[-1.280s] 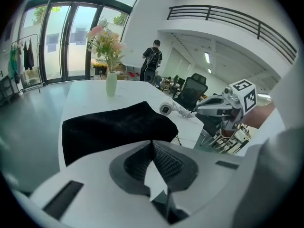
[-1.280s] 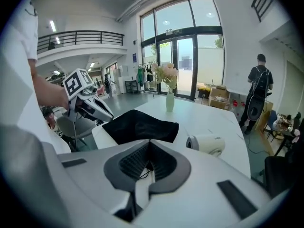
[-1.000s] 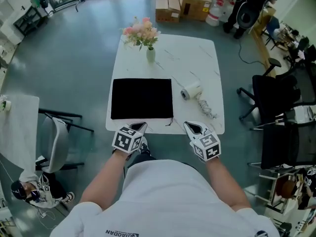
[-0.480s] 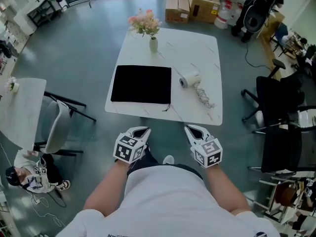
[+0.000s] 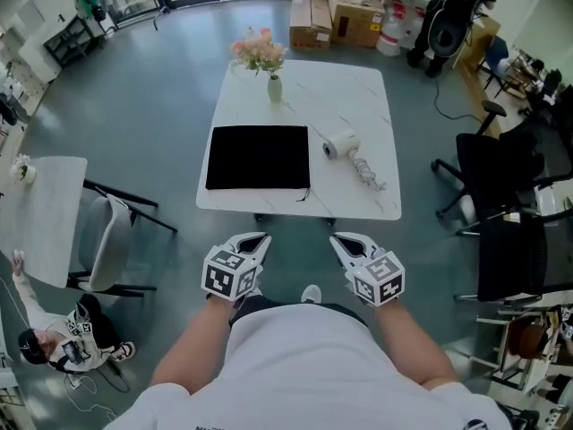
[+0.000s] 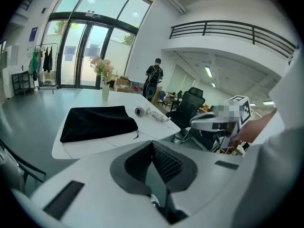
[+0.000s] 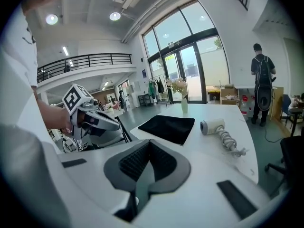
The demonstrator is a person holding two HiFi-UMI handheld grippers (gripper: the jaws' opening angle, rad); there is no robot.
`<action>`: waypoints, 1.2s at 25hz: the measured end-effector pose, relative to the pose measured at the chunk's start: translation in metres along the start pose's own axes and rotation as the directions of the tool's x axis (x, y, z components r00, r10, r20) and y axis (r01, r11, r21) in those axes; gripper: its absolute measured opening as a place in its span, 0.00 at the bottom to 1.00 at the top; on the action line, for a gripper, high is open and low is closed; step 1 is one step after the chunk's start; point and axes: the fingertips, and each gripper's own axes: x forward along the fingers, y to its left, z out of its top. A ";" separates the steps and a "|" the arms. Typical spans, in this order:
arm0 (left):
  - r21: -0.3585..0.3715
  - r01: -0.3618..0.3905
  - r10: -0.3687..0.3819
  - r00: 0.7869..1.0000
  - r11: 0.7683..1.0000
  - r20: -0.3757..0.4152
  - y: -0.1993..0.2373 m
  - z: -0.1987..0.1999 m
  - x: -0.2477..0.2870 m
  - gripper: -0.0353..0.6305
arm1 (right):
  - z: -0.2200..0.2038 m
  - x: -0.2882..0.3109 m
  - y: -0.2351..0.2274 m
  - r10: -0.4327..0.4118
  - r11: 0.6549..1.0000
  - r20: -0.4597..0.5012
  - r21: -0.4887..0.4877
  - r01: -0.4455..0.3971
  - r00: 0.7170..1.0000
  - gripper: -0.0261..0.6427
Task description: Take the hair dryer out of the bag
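black bag (image 5: 258,158); white dryer (image 5: 340,143) with pale cord (image 5: 365,170); white table (image 5: 349,88) veined in grey. pink flowers (image 5: 259,50), pale green vase (image 5: 274,90). left gripper (image 5: 253,239) and right gripper (image 5: 342,239) white, their cubes (image 5: 228,276) patterned in black-and-white squares. floor (image 5: 152,88) grey-blue, boxes (image 5: 354,12) brown, chairs (image 5: 501,173) black, shirt (image 5: 304,365) white.

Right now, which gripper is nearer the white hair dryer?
Right. The right gripper is short of the white table, in line with the white hair dryer; the left gripper is opposite the flat black bag.
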 end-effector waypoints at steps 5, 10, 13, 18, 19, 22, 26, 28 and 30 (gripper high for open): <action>0.086 0.043 -0.039 0.998 0.995 -0.049 0.010 0.005 -0.011 0.08 | 0.009 0.010 0.019 -0.045 0.997 -0.002 0.063 0.045 0.999 0.06; 0.076 0.077 -0.078 0.997 0.994 0.001 0.026 0.012 -0.028 0.08 | 0.008 0.024 0.029 -0.110 0.990 0.007 0.093 0.109 0.994 0.06; 0.075 0.074 -0.073 0.997 0.994 -0.012 0.035 0.008 -0.039 0.08 | 0.004 0.029 0.039 -0.112 0.990 -0.012 0.089 0.113 0.994 0.06; 0.075 0.076 -0.073 0.997 0.994 -0.040 0.044 -0.004 -0.046 0.08 | -0.002 0.034 0.050 -0.129 0.986 -0.033 0.101 0.132 0.991 0.06; 0.077 0.079 -0.076 0.996 0.994 -0.042 0.045 -0.005 -0.047 0.08 | -0.003 0.035 0.050 -0.134 0.985 -0.034 0.104 0.137 0.990 0.06; 0.087 0.090 -0.086 0.995 0.992 -0.044 0.045 -0.004 -0.047 0.08 | -0.003 0.037 0.049 -0.146 0.983 -0.033 0.110 0.149 0.989 0.06; 0.109 0.096 -0.092 0.995 0.989 -0.044 0.043 -0.001 -0.047 0.08 | -0.004 0.037 0.047 -0.157 0.980 -0.033 0.119 0.160 0.987 0.06; 0.115 0.094 -0.090 0.995 0.989 -0.044 0.043 -0.001 -0.048 0.08 | -0.005 0.037 0.048 -0.159 0.980 -0.036 0.118 0.162 0.987 0.06; 0.113 0.091 -0.086 0.995 0.989 -0.043 0.043 -0.002 -0.049 0.08 | -0.004 0.038 0.050 -0.157 0.981 -0.035 0.113 0.160 0.987 0.06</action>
